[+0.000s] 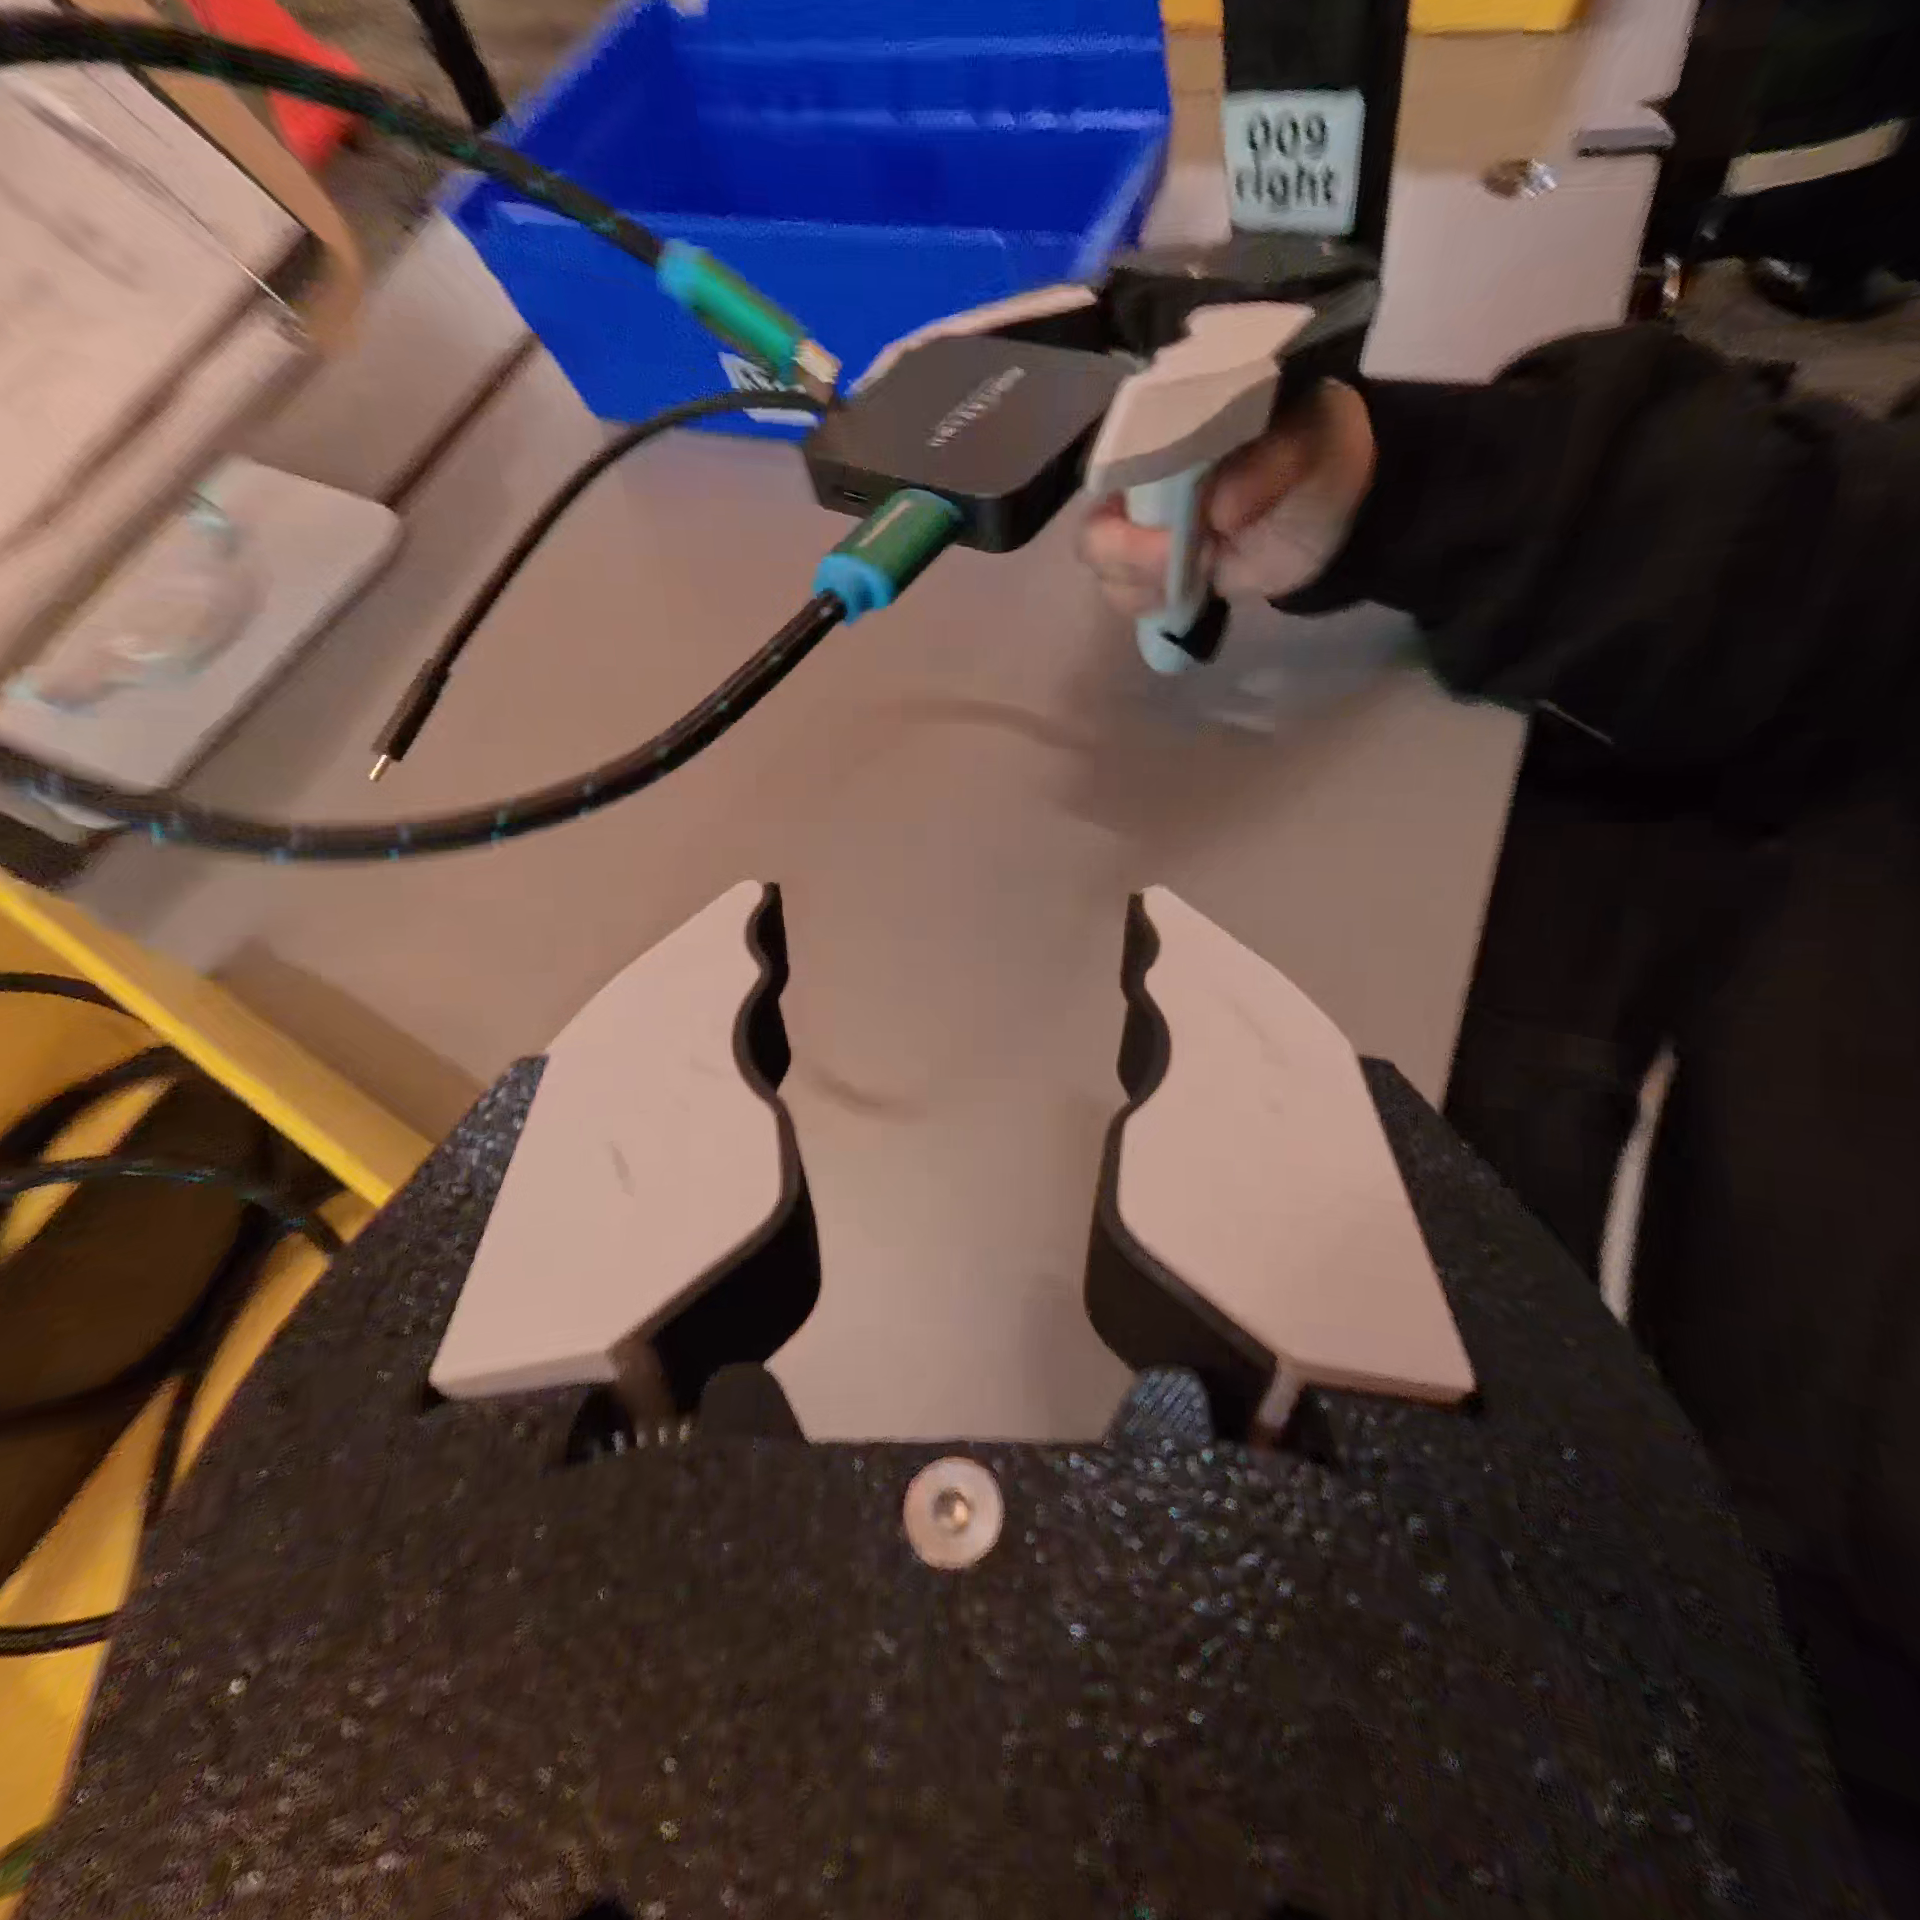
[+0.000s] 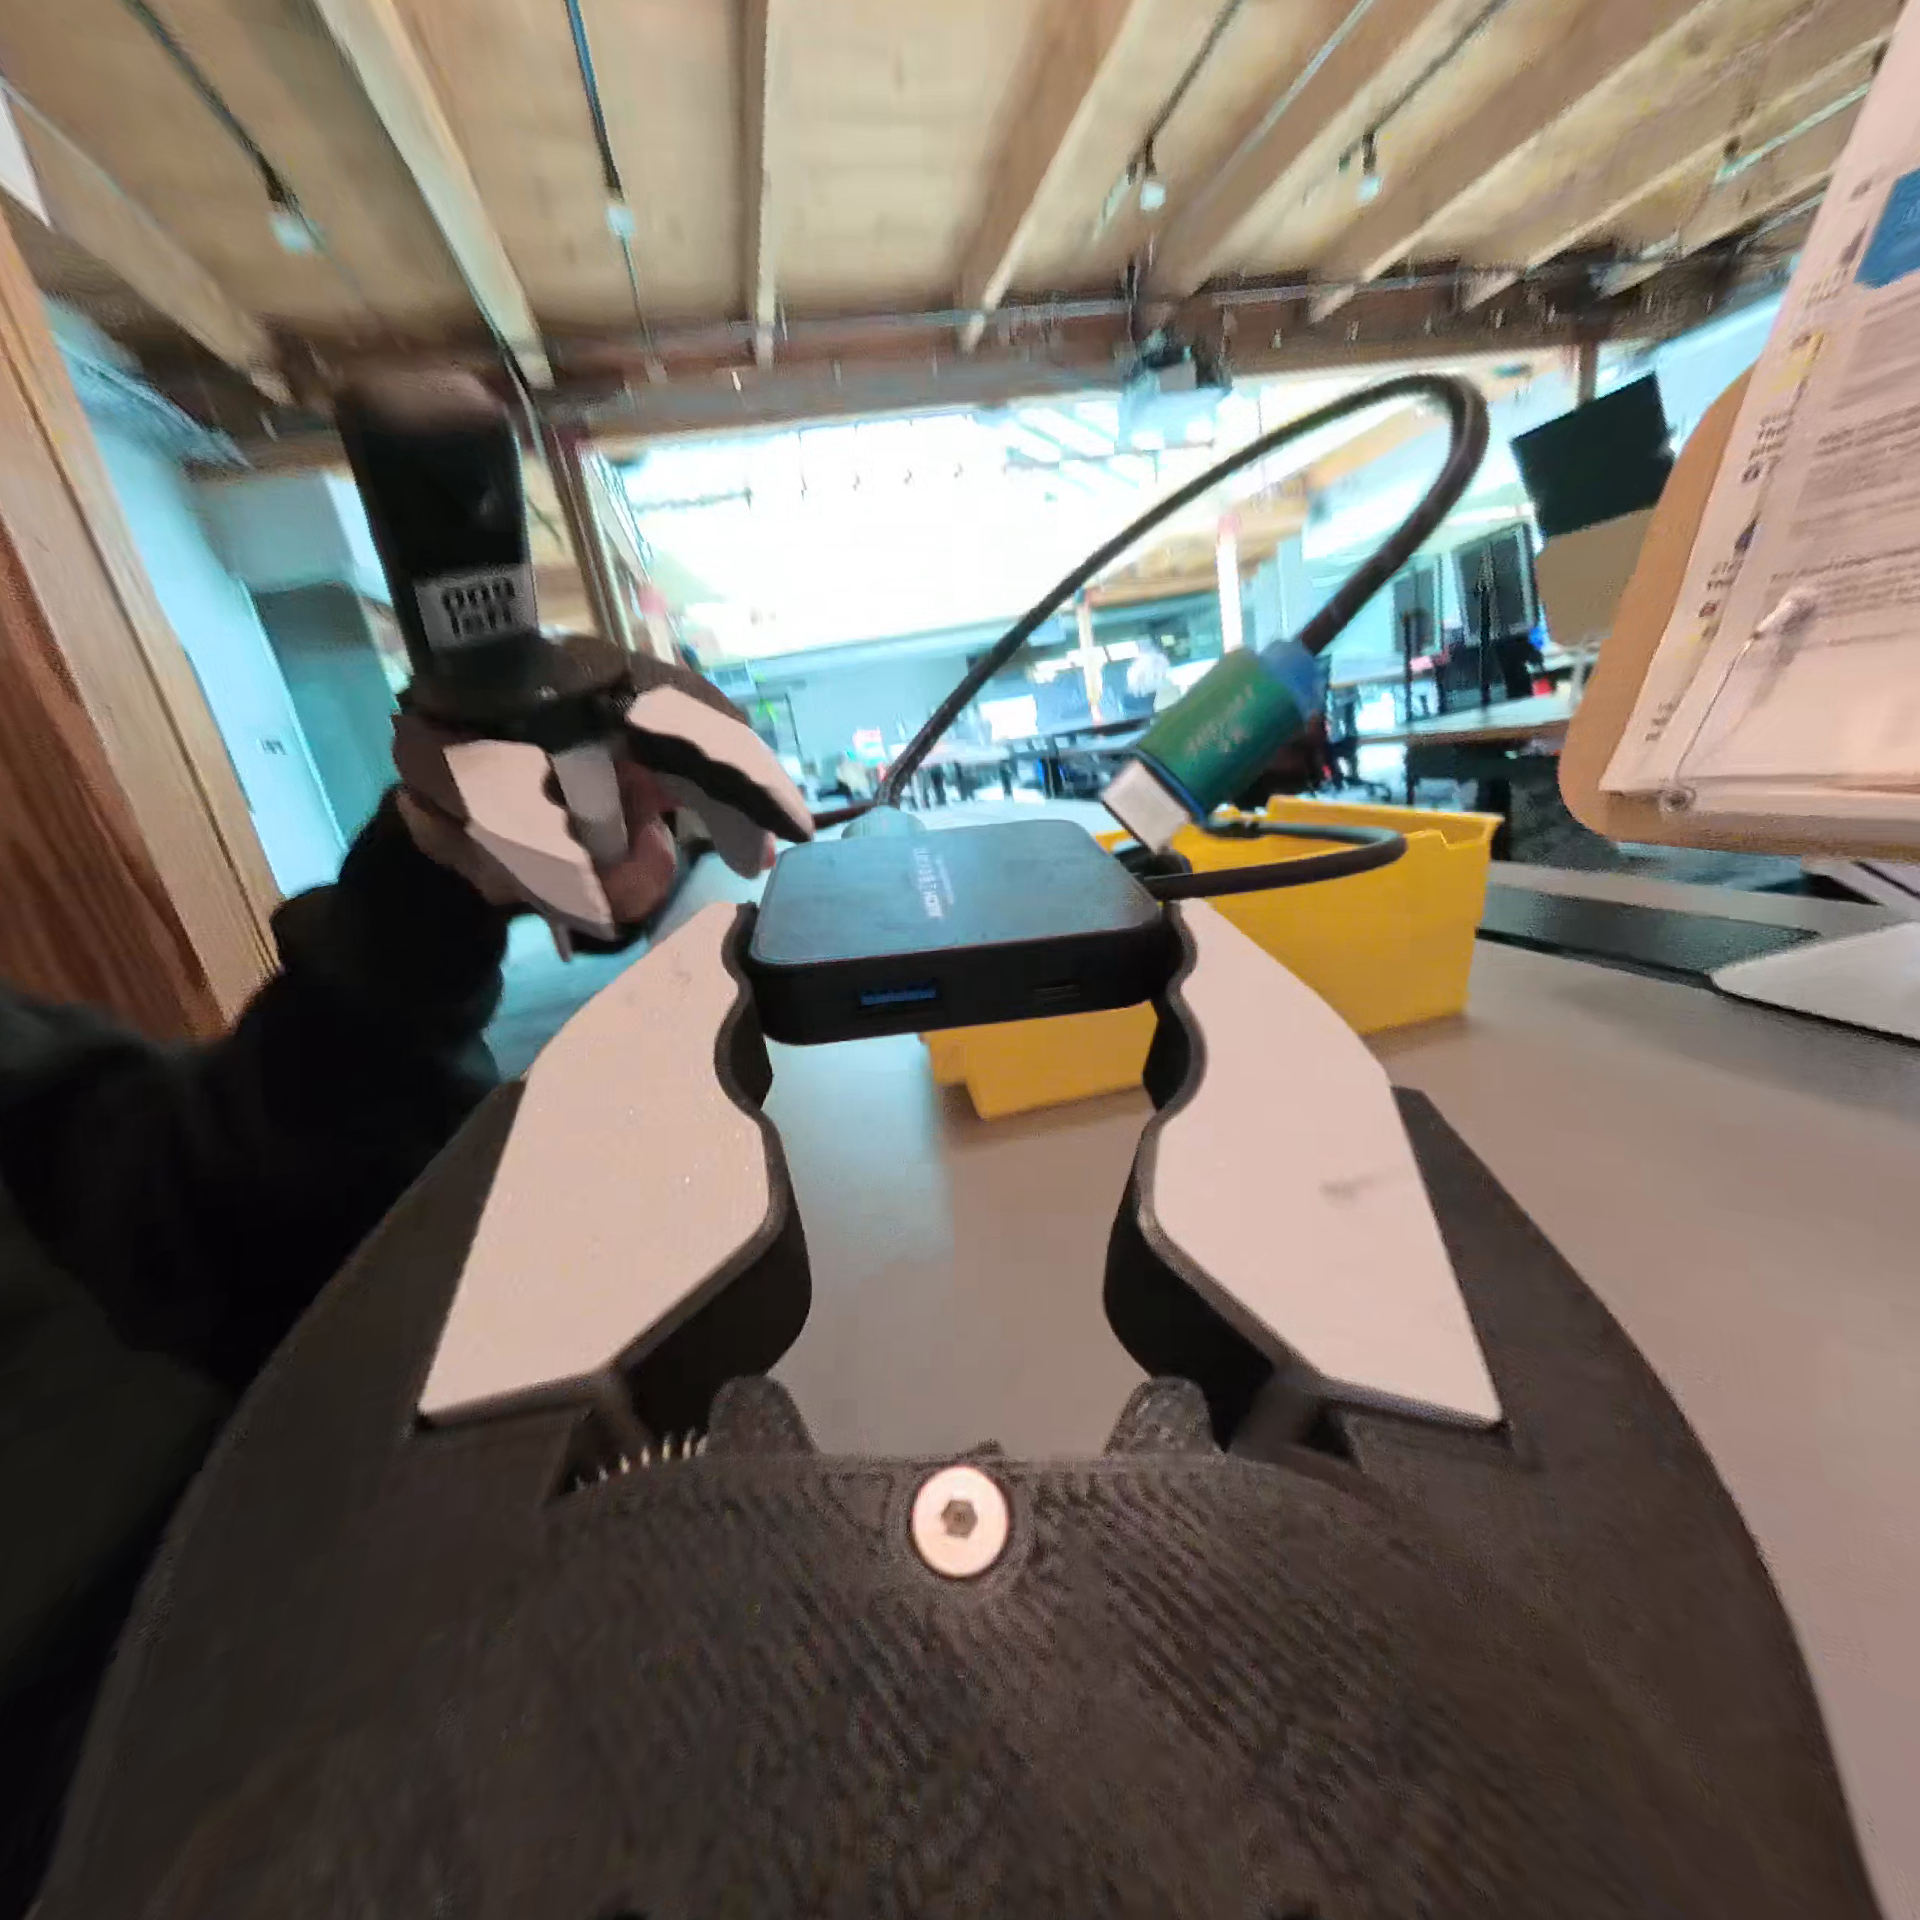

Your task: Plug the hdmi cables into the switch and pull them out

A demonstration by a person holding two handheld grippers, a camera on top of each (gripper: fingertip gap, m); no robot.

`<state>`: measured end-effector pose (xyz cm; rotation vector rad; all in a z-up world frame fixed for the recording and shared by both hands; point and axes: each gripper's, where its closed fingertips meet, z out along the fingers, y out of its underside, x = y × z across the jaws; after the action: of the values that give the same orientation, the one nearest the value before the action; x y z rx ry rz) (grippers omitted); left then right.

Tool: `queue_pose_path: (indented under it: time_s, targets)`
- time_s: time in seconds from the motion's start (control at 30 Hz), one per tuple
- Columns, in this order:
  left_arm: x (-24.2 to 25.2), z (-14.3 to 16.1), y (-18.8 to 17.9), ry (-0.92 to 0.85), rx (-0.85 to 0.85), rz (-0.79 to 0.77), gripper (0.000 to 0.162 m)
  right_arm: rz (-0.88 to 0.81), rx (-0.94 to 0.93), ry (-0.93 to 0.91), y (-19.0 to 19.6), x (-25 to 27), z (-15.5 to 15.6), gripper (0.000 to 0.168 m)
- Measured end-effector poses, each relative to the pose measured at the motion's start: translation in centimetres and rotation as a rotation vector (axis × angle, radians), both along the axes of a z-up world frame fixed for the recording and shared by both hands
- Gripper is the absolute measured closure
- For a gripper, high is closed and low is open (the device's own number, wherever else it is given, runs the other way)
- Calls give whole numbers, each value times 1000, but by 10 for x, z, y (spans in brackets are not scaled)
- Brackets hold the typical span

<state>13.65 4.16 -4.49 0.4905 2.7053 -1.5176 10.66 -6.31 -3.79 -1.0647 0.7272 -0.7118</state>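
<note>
The flat black rounded-square plastic hdmi switch (image 2: 956, 914) sits at 12 o'clock in the right wrist view, held off the grey tabletop (image 2: 1558, 1195) w/ its side edges pinched between the right gripper (image 2: 956, 940) fingertips; jaws moderately wide, closed on the box. In the left wrist view the same switch (image 1: 966, 436) is at 12–1 o'clock, well apart from the left gripper (image 1: 956, 904), whose jaws are spread w/ nothing between them.

One braided black hdmi cable w/ green-and-blue plug (image 1: 894, 545) is seated in the switch's near side, cable drooping to 9 o'clock. A second green plug (image 1: 743, 312) hangs at 11 o'clock, metal tip just beside the switch corner; looks unplugged, tho blur makes contact hard to call. A thin black pigtail lead (image 1: 582, 499) w/ small connector dangles free at 10 o'clock.

Handling, as I judge it: switch is light, rigid, smooth-sided, so could slip or twist under pull force. Cables are stiff-ish, springy, will tug the box. Best hold for the left gripper: the hard green plug body, not the braid, pulling straight along the port axis.

Outward: blue plastic bin (image 1: 831, 208) at 12 o'clock, yellow plastic bin (image 2: 1351, 914) at 1–2 o'clock in right view.
</note>
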Motion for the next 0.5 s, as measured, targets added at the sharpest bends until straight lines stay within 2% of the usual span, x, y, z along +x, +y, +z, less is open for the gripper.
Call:
queue_pose_path:
  time_s: [0.07, 0.2, 0.3, 0.4, 0.5]
  targets:
    - [-1, 17, -11, -62, -112, 34, 103, 20, 27, -36, 0, -3, 5, 96]
    - [-26, 35, -24, -195, -257, -23, 116, 94, -22, -94, 14, -12, 7, 96]
    - [-36, 22, -25, -249, -201, -90, 120, 150, -86, -125, 28, -19, 5, 96]
    - [-34, 15, -25, -231, -153, -76, 130, 141, -138, -142, 32, -20, 3, 96]
    - [-37, 12, -24, -206, -139, -92, 131, 106, -226, -157, 35, -19, -1, 96]
